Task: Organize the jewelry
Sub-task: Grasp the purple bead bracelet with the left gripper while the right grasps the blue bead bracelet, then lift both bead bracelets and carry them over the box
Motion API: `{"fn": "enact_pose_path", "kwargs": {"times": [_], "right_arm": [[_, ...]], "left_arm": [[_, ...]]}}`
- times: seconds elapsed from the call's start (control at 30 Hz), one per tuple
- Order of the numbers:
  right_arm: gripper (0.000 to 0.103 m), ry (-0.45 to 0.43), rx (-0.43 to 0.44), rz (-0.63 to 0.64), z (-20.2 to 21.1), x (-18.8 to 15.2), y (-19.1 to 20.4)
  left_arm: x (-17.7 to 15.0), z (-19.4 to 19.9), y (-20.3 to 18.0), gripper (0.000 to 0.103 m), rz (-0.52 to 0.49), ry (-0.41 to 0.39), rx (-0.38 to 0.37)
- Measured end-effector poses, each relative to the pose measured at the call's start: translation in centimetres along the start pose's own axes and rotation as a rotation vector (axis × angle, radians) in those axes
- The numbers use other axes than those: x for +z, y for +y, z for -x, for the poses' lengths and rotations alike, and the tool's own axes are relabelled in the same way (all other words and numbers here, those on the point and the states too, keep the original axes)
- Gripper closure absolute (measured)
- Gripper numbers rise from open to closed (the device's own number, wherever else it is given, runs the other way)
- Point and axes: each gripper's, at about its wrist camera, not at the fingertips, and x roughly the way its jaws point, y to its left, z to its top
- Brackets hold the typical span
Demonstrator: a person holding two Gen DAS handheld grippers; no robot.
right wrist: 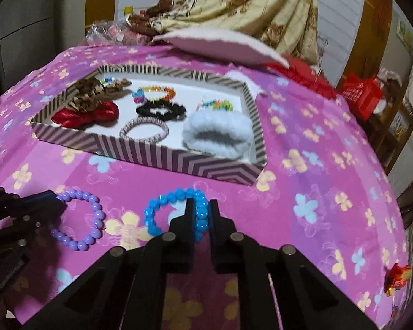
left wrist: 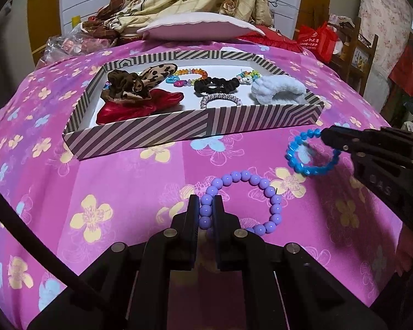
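My left gripper (left wrist: pixel 206 202) is shut on a purple bead bracelet (left wrist: pixel 272 200), low over the pink flowered cloth in front of the striped box (left wrist: pixel 162 134). My right gripper (right wrist: pixel 201 206) is shut on a blue bead bracelet (right wrist: pixel 154 214), just right of the left one. In the left wrist view the right gripper (left wrist: pixel 323 134) and blue bracelet (left wrist: pixel 297 165) show at right. In the right wrist view the left gripper (right wrist: pixel 56 202) and purple bracelet (right wrist: pixel 96 217) show at left. The striped box (right wrist: pixel 179 159) holds scrunchies, hair ties and bead bracelets.
In the box lie a red scrunchie (left wrist: pixel 140 107), a black scrunchie (left wrist: pixel 216 85), a grey hair tie (left wrist: pixel 220 100) and a fluffy pale blue band (left wrist: pixel 279 89). A white pillow (left wrist: pixel 201 27) and draped floral fabric are behind. A red bag (left wrist: pixel 316 41) stands far right.
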Motion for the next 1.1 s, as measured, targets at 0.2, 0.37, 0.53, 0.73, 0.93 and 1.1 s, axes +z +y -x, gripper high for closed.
{"fn": "enact_pose_path", "kwargs": {"times": [0.2,0.37,0.53,0.73,0.93,1.1], "right_arm": [[0.095,-0.028,-0.014,0.018,0.8,0.2,0.4],[0.095,-0.038,-0.019,0.018,1.1,0.2,0.4],[0.095,-0.044,-0.015,0.008,1.4,0.1,0.2],[0.095,-0.111,0.061,-0.059,3.2,0.1,-0.6],[0.095,-0.213,0.208,-0.147,5.2,0.4,-2.2],[0.095,-0.252,0.250,-0.176,5.8,0.5,-2.6]], "left_arm": [[0.1,0.1,0.4,0.103,0.027,0.003,-0.021],[0.4,1.1,0.7,0.103,0.042,-0.033,-0.046],[0.6,2.4,1.0,0.103,0.051,-0.071,-0.061],[0.9,5.0,2.6,0.103,0.086,-0.142,-0.102],[2.2,6.5,3.1,0.103,0.093,-0.185,-0.086],[3.2,7.1,3.1,0.103,0.092,-0.207,-0.090]]}}
